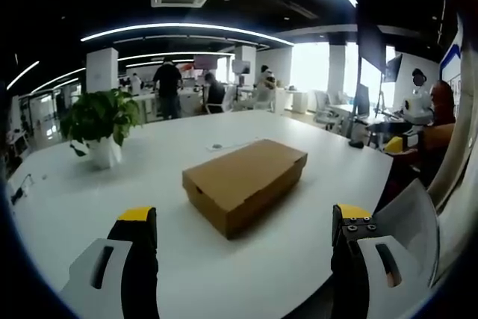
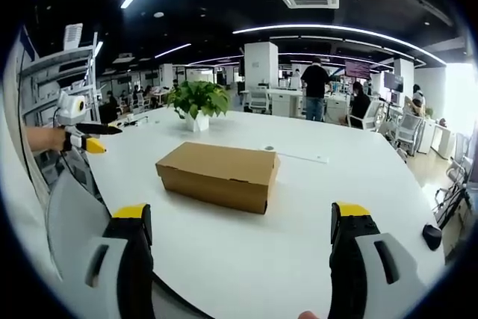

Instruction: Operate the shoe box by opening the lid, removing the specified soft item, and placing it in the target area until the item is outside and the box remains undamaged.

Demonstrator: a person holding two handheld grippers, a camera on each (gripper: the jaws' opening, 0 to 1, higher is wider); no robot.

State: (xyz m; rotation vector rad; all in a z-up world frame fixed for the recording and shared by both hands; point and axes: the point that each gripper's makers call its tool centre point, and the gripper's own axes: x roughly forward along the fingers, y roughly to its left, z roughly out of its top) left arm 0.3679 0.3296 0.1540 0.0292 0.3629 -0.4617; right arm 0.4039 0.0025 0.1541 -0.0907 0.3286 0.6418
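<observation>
The plain brown shoe box sits closed on the white bench, bearing no readable writing. The left claw and right claw both gape wide, holding nothing.

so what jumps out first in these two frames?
The closed cardboard shoe box sits alone in the middle of the white table, lid still on. Behind it, near the table's far edge, stands a green potted plant. Both grippers hang short of the box with jaws wide apart: the left gripper and the right gripper.
</observation>
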